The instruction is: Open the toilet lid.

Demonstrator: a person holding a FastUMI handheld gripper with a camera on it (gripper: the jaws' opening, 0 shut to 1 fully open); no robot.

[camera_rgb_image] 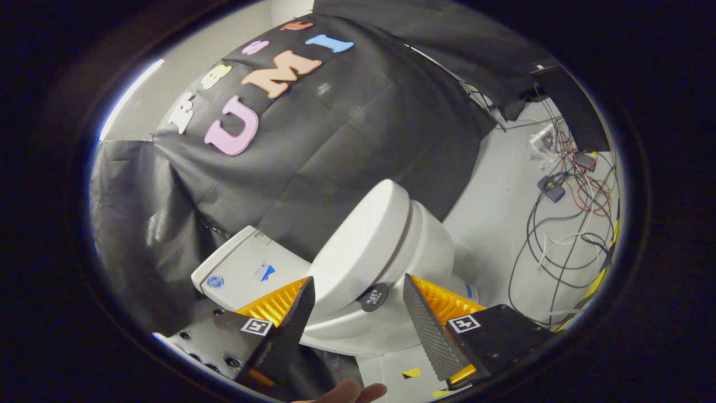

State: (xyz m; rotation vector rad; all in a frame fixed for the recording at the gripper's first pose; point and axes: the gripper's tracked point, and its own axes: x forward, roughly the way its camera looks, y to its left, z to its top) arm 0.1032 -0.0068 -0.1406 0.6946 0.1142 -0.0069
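booth floor [492, 184]: toilet lid [361, 246] between open gripper [358, 288] fingers.

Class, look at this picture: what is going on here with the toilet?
A person's hand holds a two-finger tool, aimed at a white toilet. Its fingers stand apart, open, gripping nothing. The toilet lid appears lifted off the seat, tilted up just beyond the fingertips. The tank is to one side, and loose cables lie on the floor beyond.
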